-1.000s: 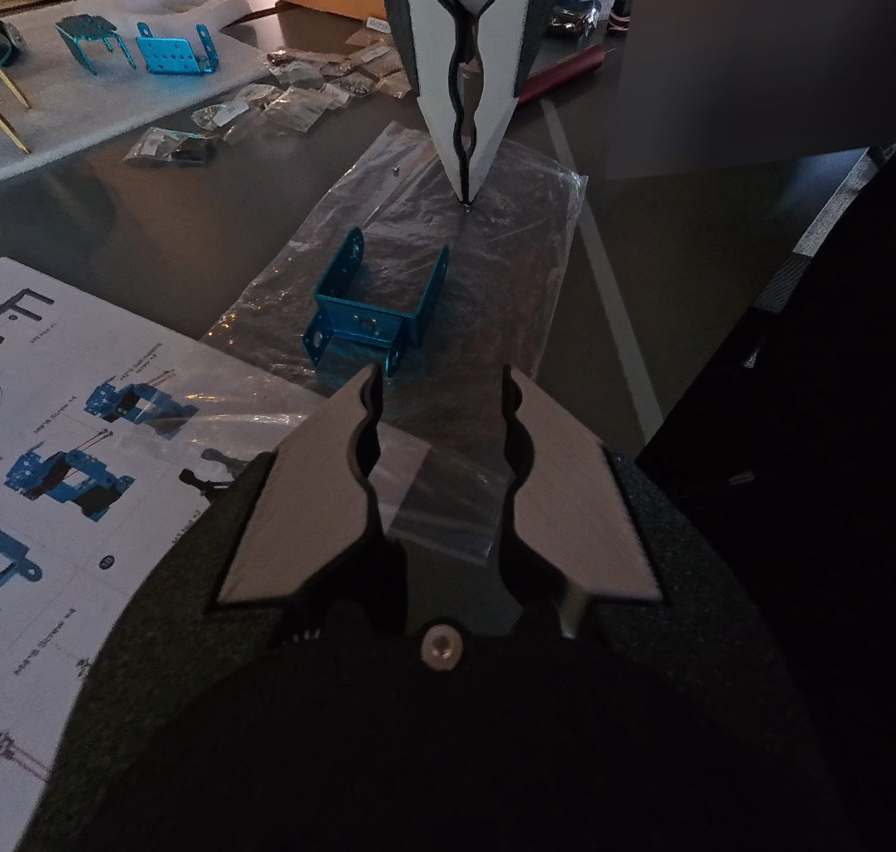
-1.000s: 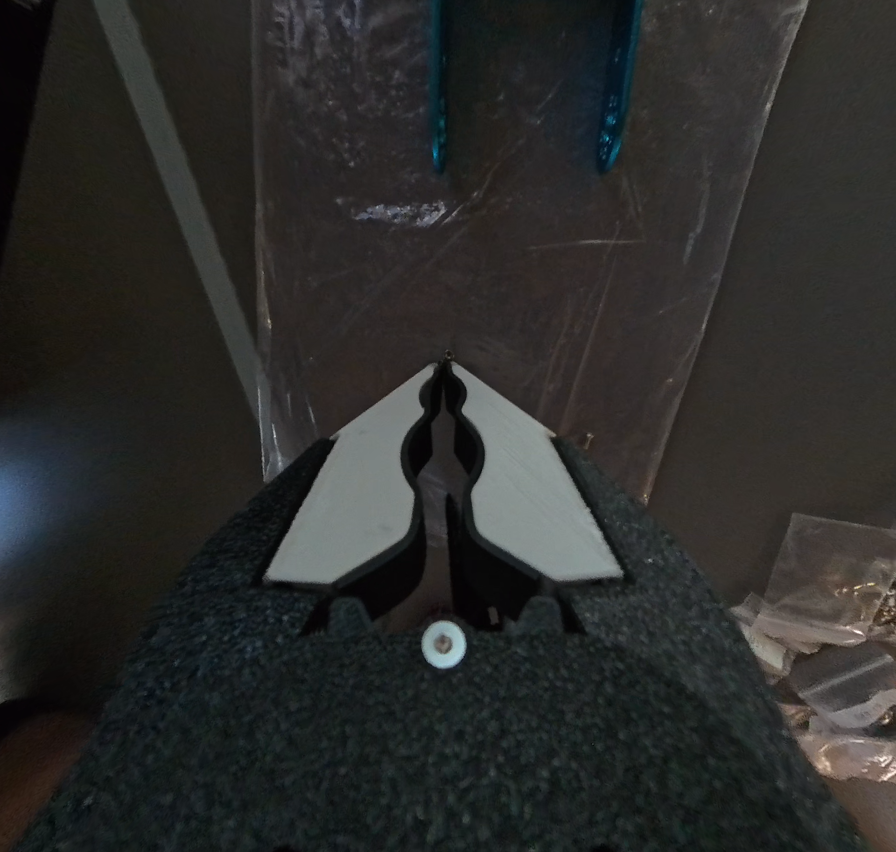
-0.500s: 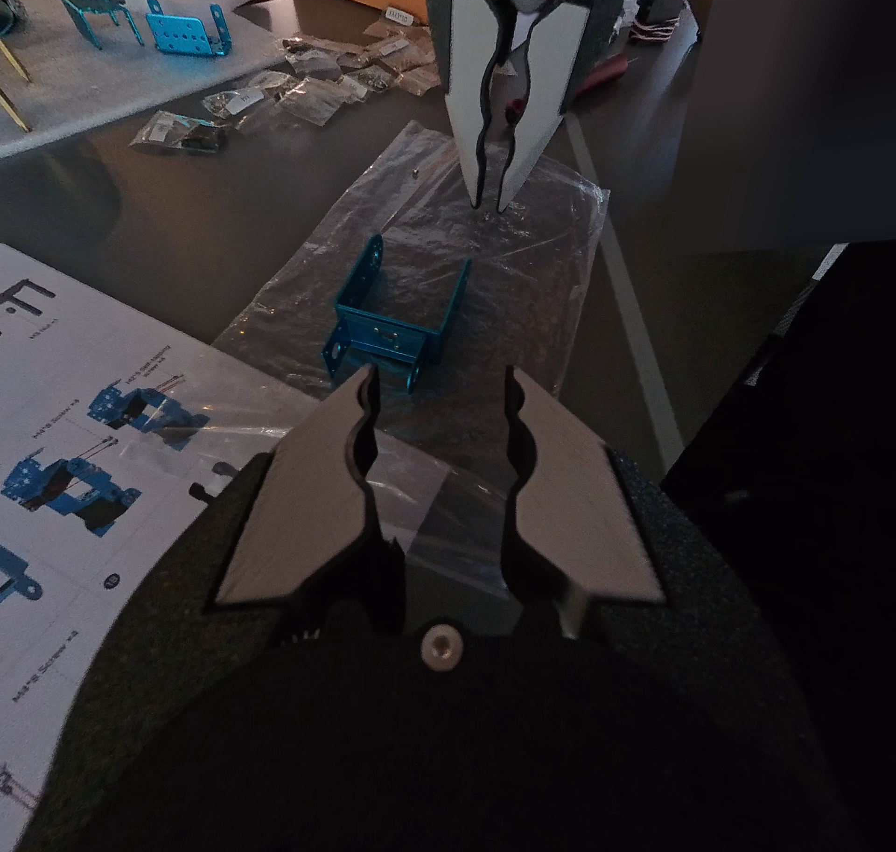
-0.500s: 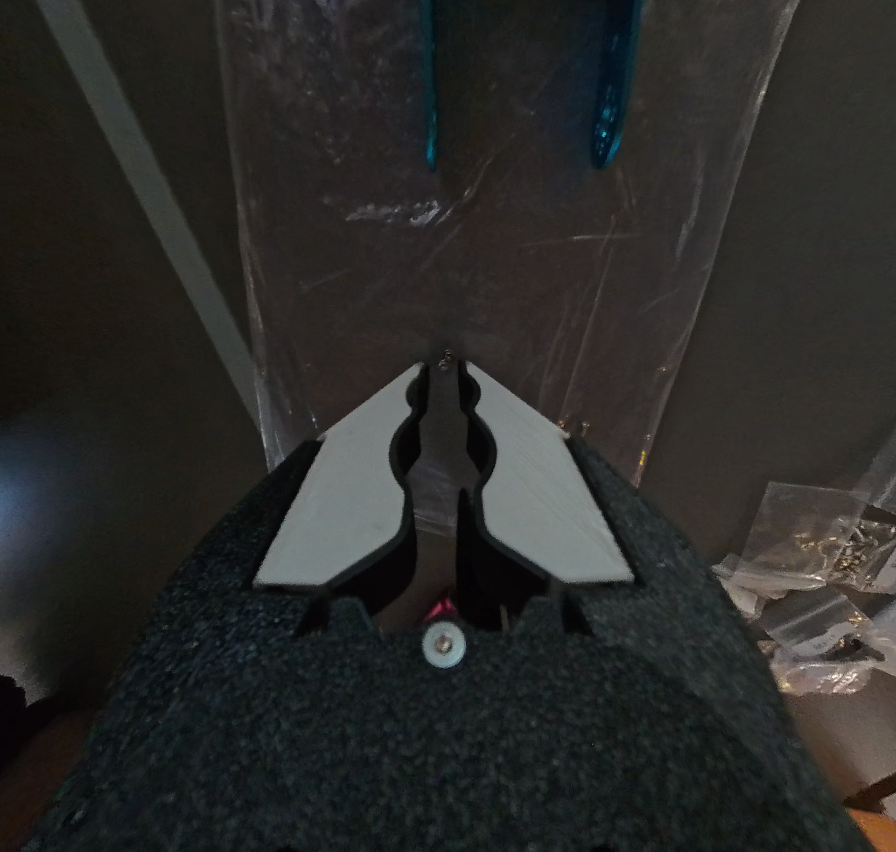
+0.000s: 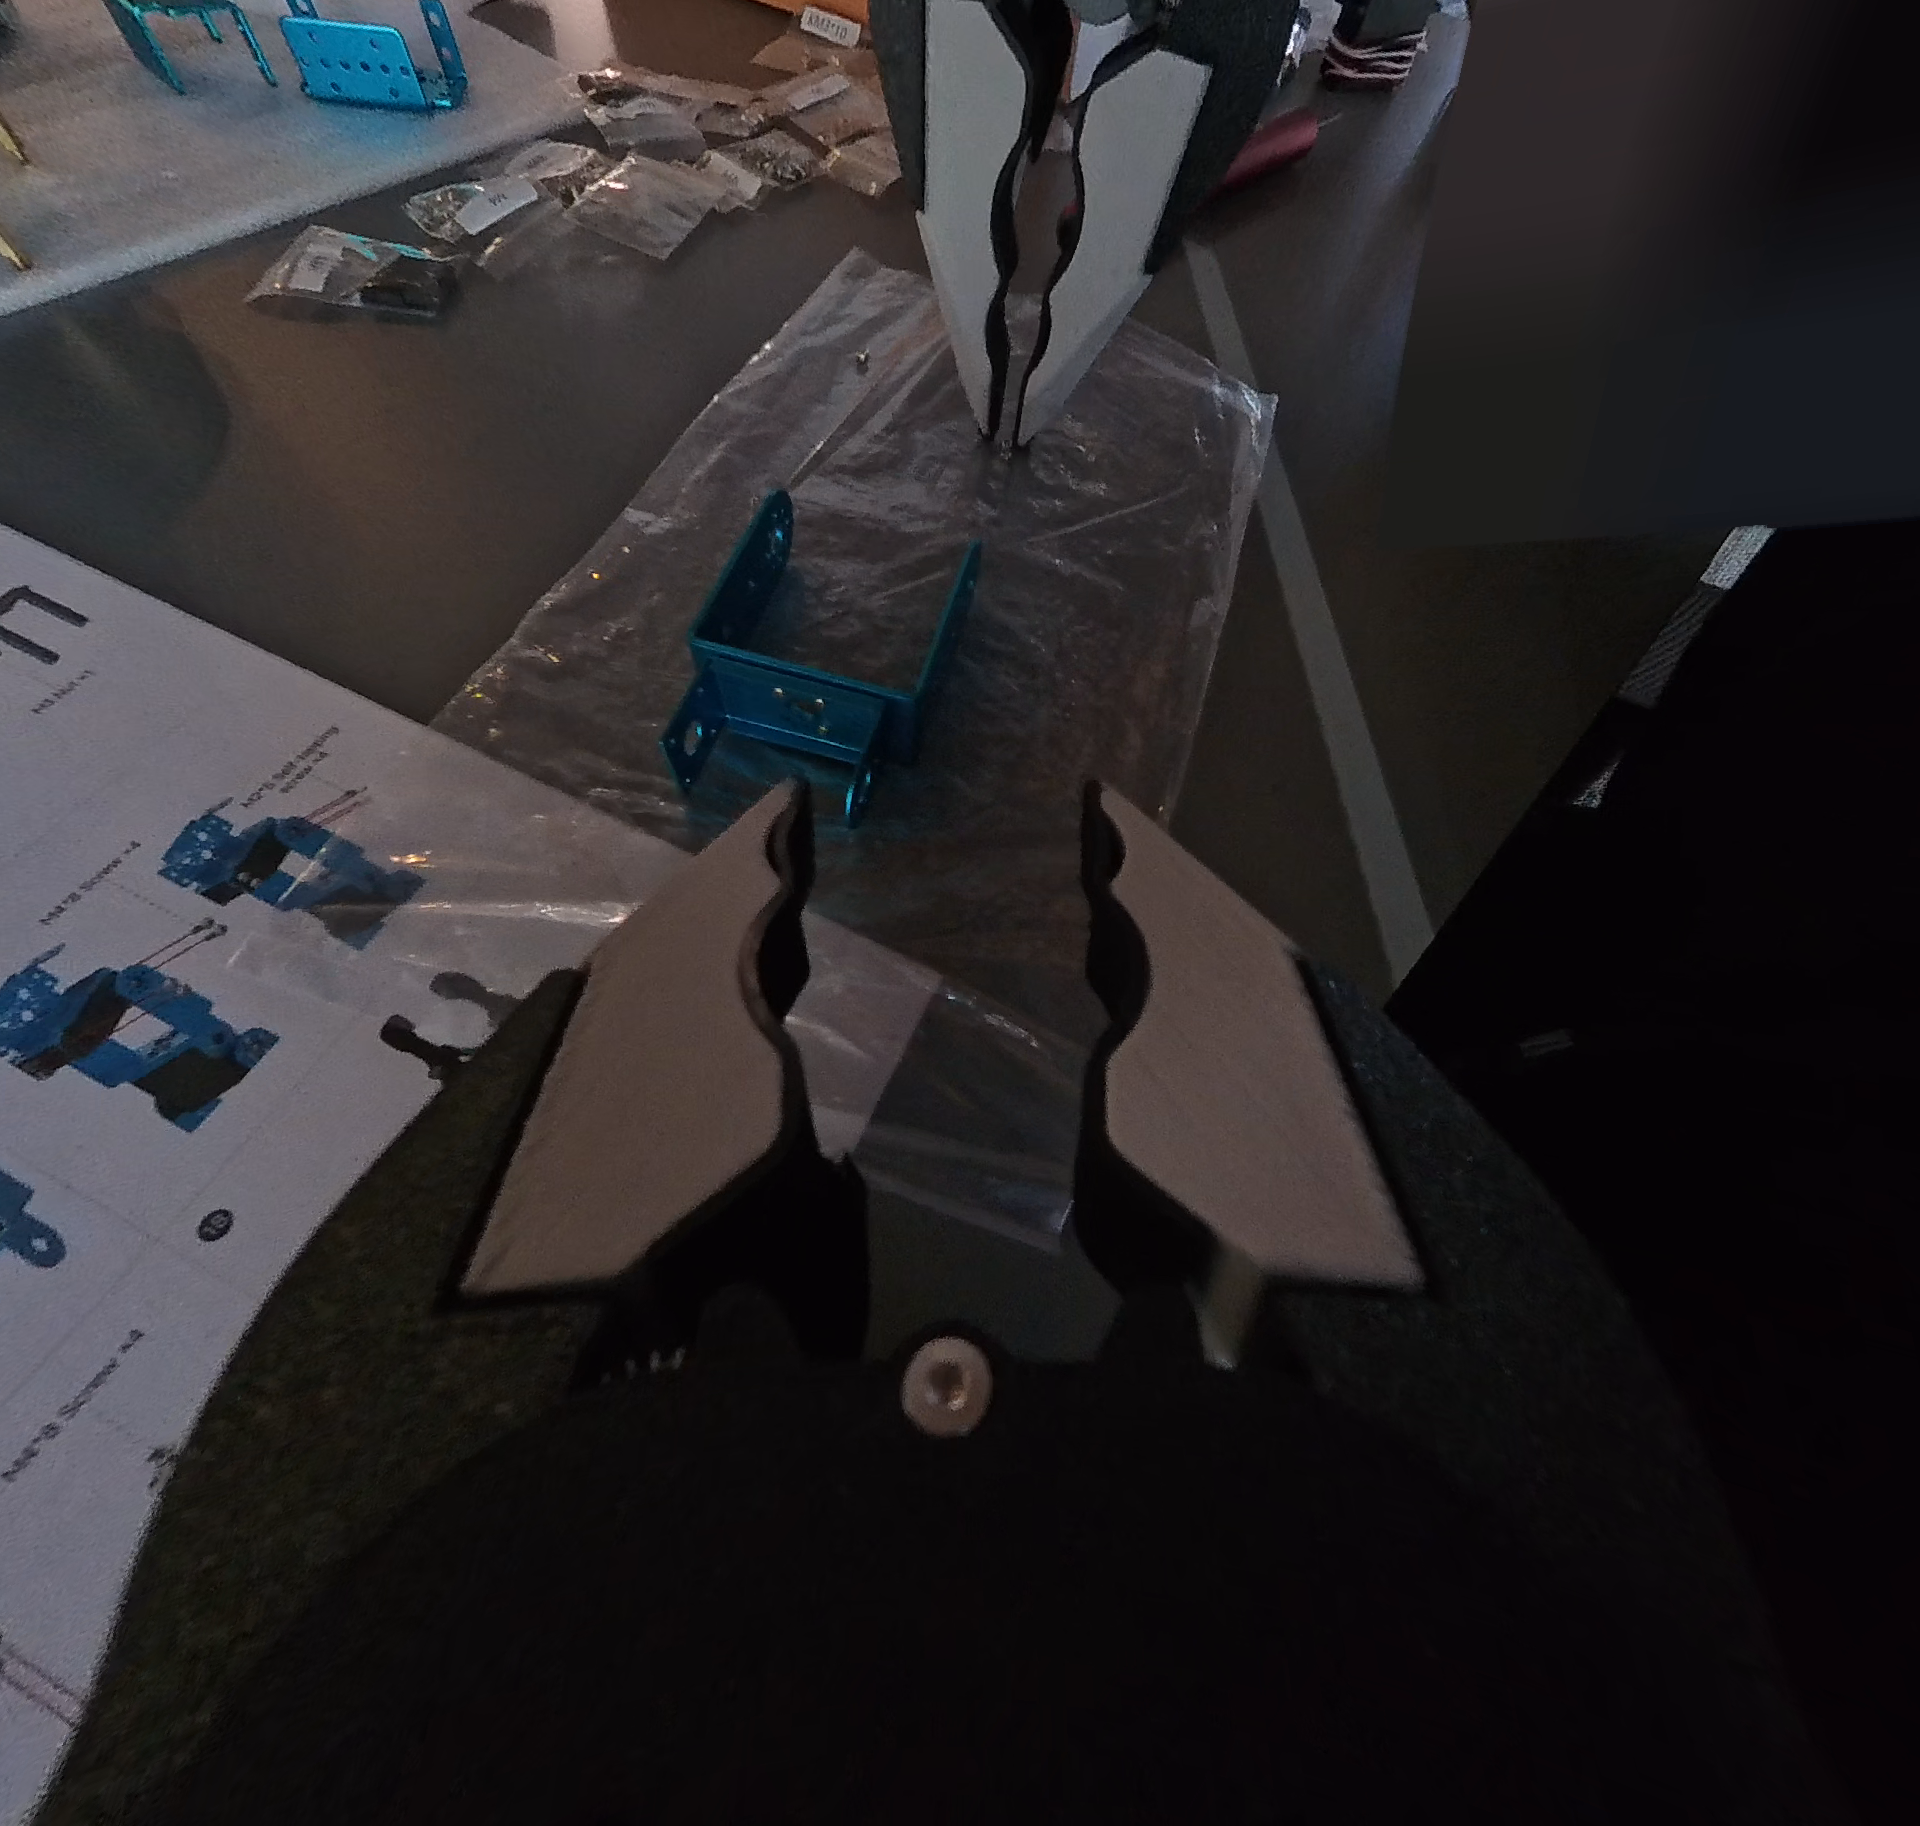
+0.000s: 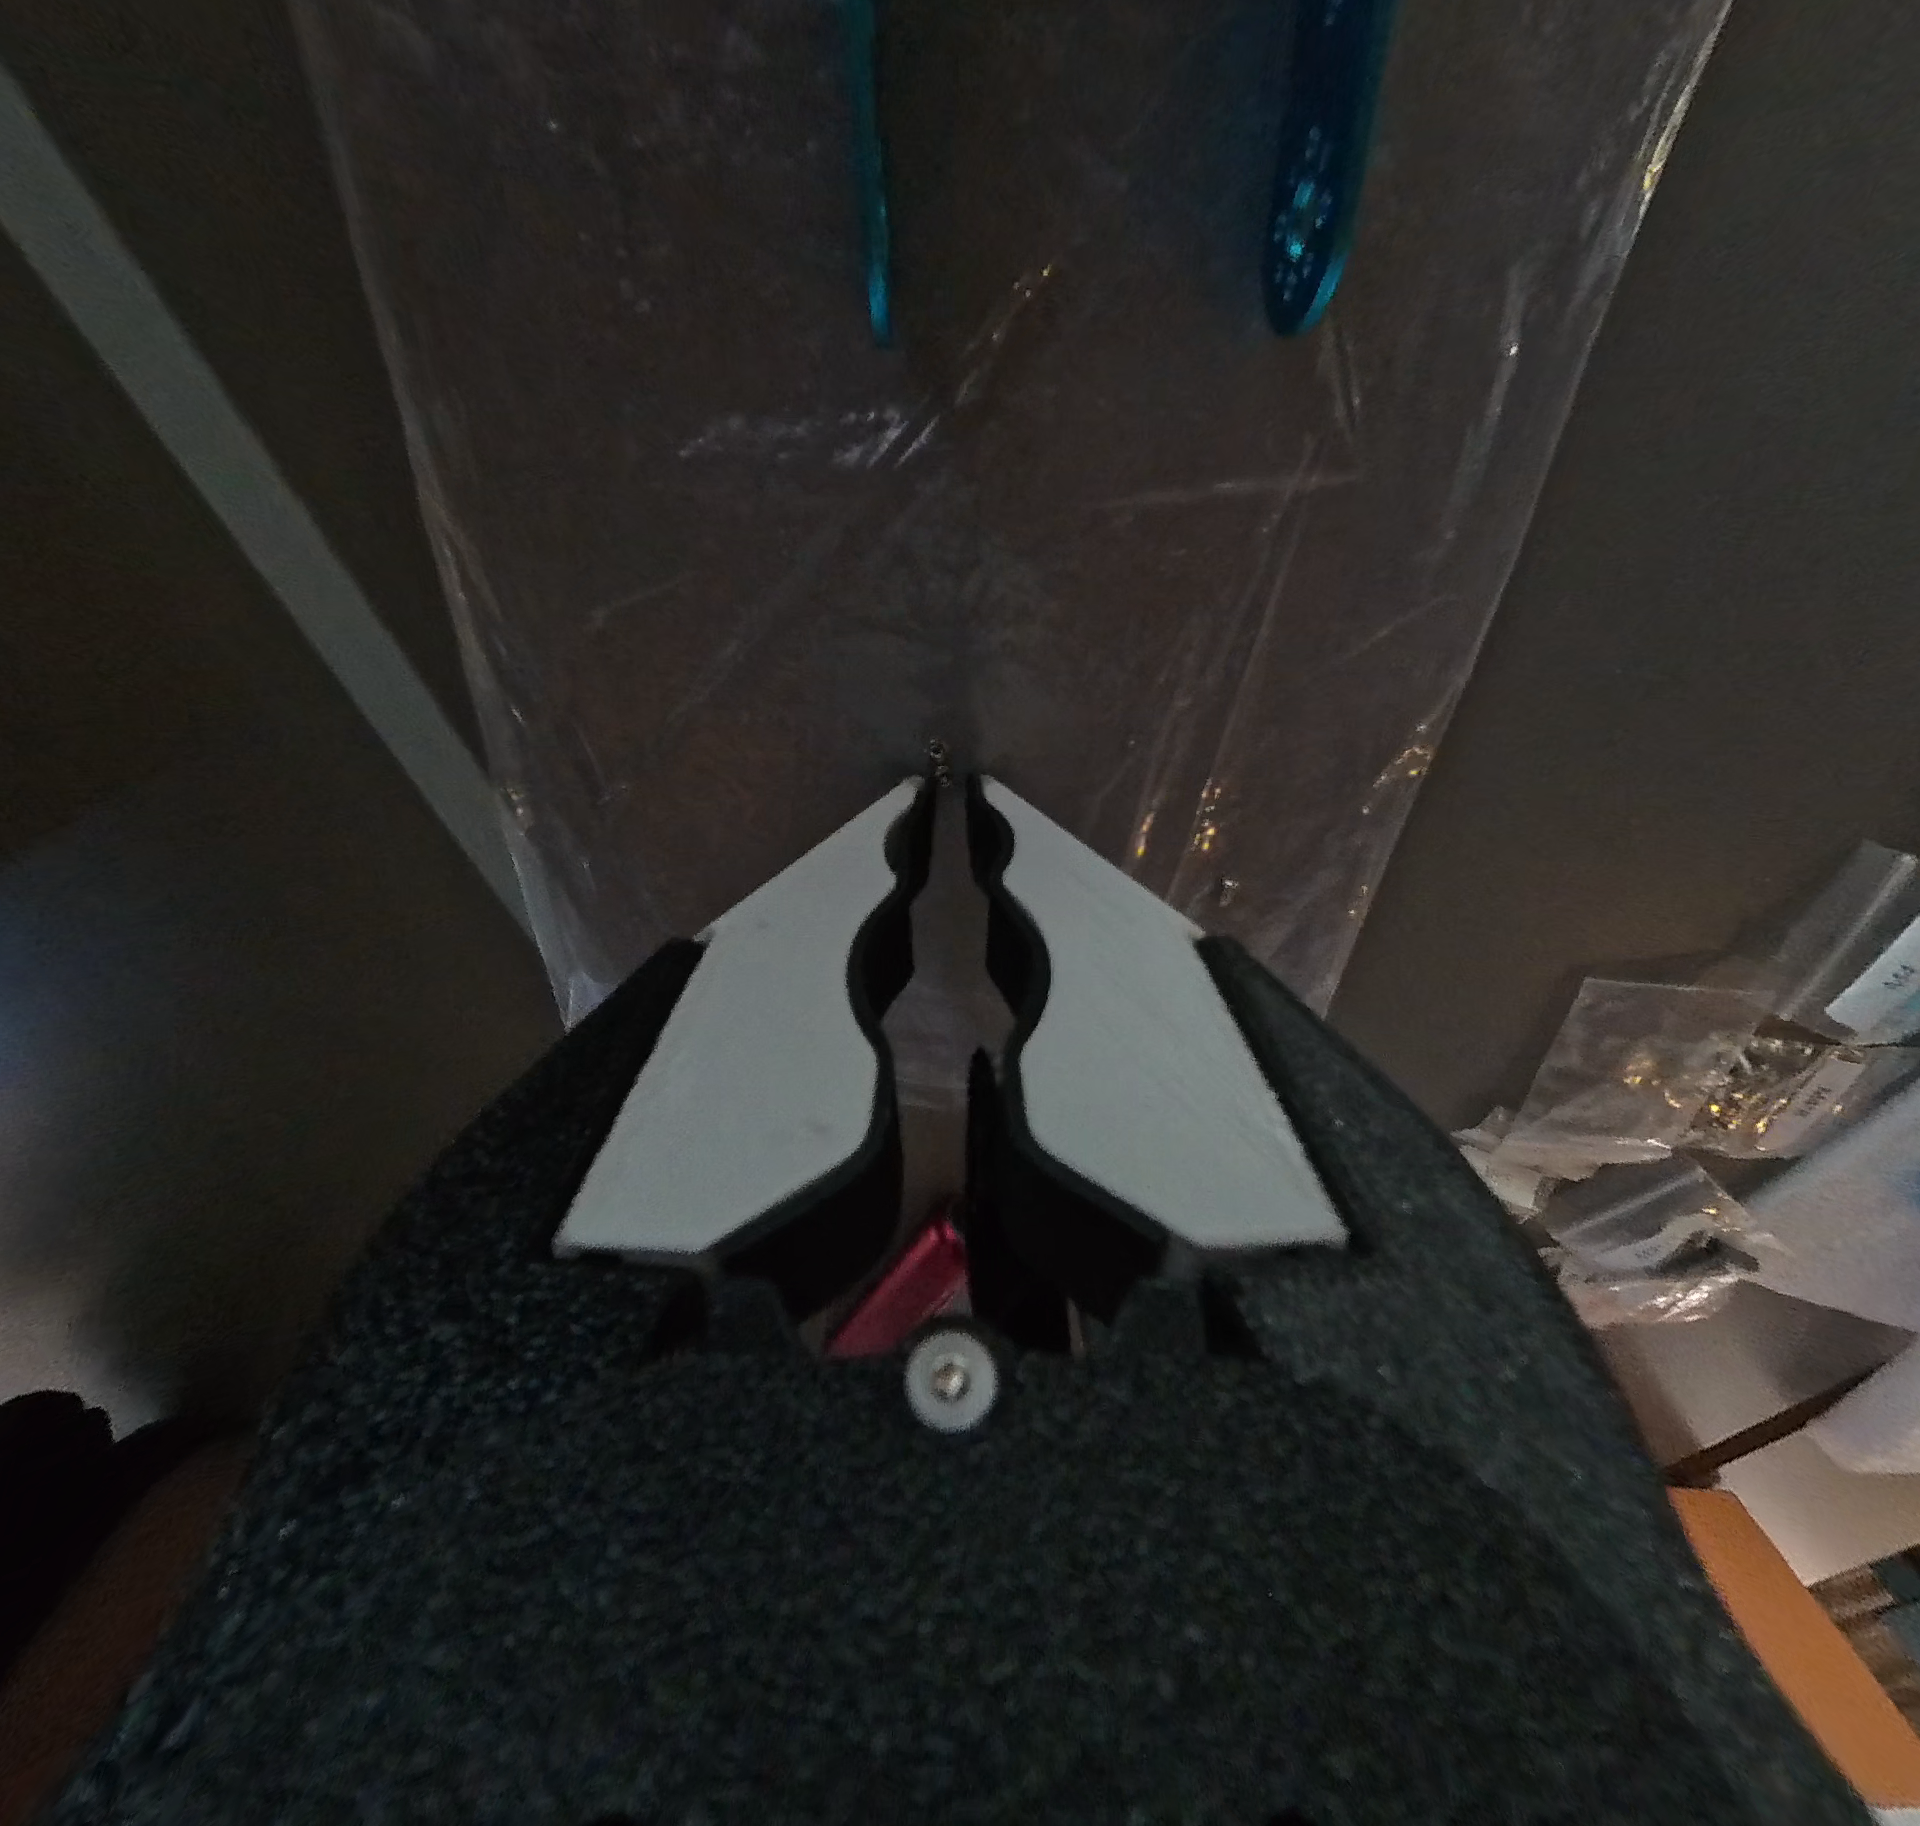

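Beyond right tongs [image 6: 943,781], tiny screw [image 6: 940,750] indistinct, blue bracket [image 6: 1311,218] cropped

Left claw [image 5: 940,800] gaping above clear plastic bag [image 5: 1091,633] on table [image 5: 364,446]; blue bracket [image 5: 821,675] just ahead. Right claw [image 5: 1006,438] opposite, tips narrowly parted at tiny screw [image 5: 1006,446]. Instruction sheet [image 5: 208,945] left.

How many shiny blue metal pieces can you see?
3. One blue bracket stands on the clear plastic bag. Two more sit on the white foam, far left. More may be hidden.
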`<state>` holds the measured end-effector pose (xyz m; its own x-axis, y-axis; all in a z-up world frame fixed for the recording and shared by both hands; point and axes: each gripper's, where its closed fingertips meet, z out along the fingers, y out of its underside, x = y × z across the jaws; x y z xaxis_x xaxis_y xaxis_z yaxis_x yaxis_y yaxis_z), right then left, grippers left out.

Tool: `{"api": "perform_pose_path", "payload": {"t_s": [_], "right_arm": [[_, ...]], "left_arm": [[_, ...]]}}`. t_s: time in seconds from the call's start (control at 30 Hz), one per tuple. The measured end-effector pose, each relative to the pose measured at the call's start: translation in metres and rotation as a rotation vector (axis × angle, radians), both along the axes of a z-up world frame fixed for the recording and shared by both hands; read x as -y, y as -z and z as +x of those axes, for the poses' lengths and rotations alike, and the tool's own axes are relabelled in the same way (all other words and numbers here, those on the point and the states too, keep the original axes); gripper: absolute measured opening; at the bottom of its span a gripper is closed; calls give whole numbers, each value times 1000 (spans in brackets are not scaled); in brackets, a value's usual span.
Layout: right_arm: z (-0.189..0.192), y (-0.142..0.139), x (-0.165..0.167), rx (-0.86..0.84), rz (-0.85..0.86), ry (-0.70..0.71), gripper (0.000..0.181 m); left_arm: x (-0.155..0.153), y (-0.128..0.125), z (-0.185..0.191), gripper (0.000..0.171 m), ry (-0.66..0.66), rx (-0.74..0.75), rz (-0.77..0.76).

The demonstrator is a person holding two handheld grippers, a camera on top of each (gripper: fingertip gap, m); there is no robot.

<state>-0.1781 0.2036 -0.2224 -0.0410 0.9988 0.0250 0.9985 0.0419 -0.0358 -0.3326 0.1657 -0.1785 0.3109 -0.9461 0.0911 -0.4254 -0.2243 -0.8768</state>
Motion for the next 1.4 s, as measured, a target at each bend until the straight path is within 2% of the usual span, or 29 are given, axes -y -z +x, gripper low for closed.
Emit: {"api": "perform_pose_path", "payload": {"t_s": [0.2,0.4,0.5,0.63,0.8,0.9,0.97,1.4], "right_arm": [[0,0,2,-10,-23,9,4],[-1,1,2,64,-64,-32,3],[-1,1,1,52,-106,4,0],[0,1,1,27,-76,-58,0],[8,-4,-2,-8,-82,-22,0],[5,-9,2,-40,-81,-20,12],[0,-9,4,-51,-70,-43,12],[-5,0,4,-49,-92,-59,3]], "left_arm": [[1,-1,-2,51,-4,-3,7],[3,0,1,51,8,-7,3],[5,2,1,51,8,-25,11],[7,-1,-1,51,4,-21,20],[5,2,-5,51,-5,-22,13],[5,2,-6,51,-6,-24,12],[5,2,-5,51,-3,-23,13],[5,3,-7,51,-8,-28,15]]}}
